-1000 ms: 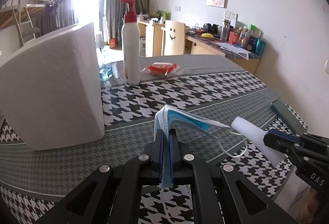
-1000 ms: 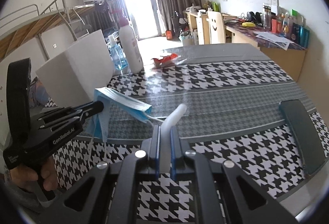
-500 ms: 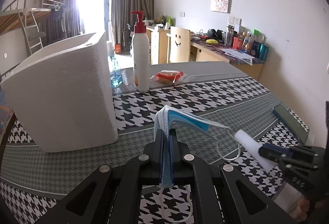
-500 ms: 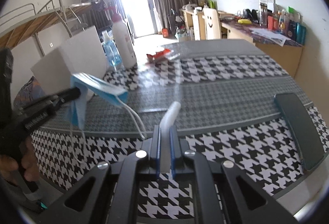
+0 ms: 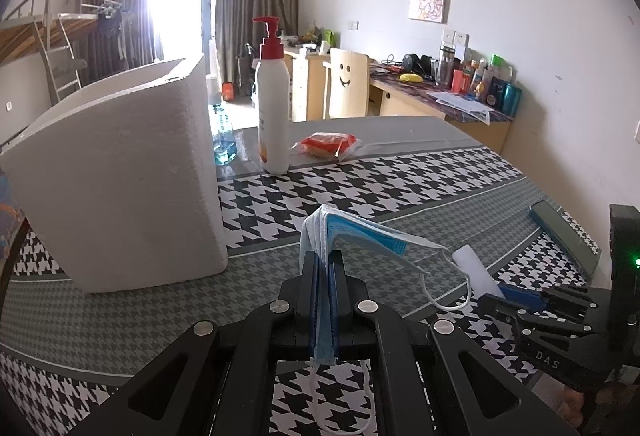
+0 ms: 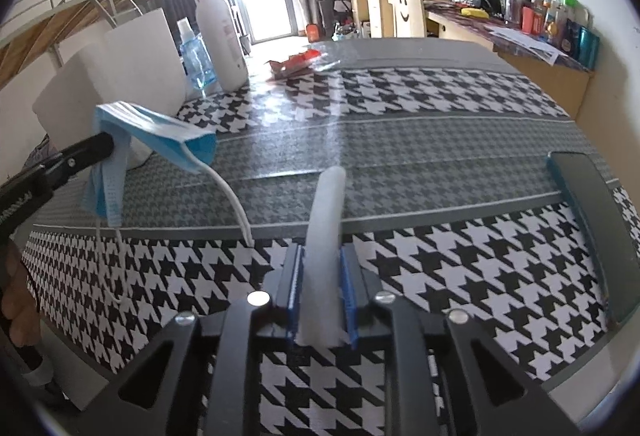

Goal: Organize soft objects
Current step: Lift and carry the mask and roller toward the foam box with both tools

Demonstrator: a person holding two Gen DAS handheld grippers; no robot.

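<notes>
Fingers of the left gripper clamped narrow on a blue face mask; mask folds over the fingertips, one half draping to the right, white ear loops hanging below and beside. Held above the table, not touching it. Right gripper fingers pinch a white foam tube, which sticks out forward past the tips, angled slightly up.

In the left wrist view, the tube's end sits just right of the mask's loop, close but apart. White foam box stands ahead-left of the left fingers on the houndstooth cloth. Beyond it, farther ahead: white pump bottle with red top, small blue bottle beside the box, red snack packet. Dark flat case lies right of the right fingers, near the table edge.
</notes>
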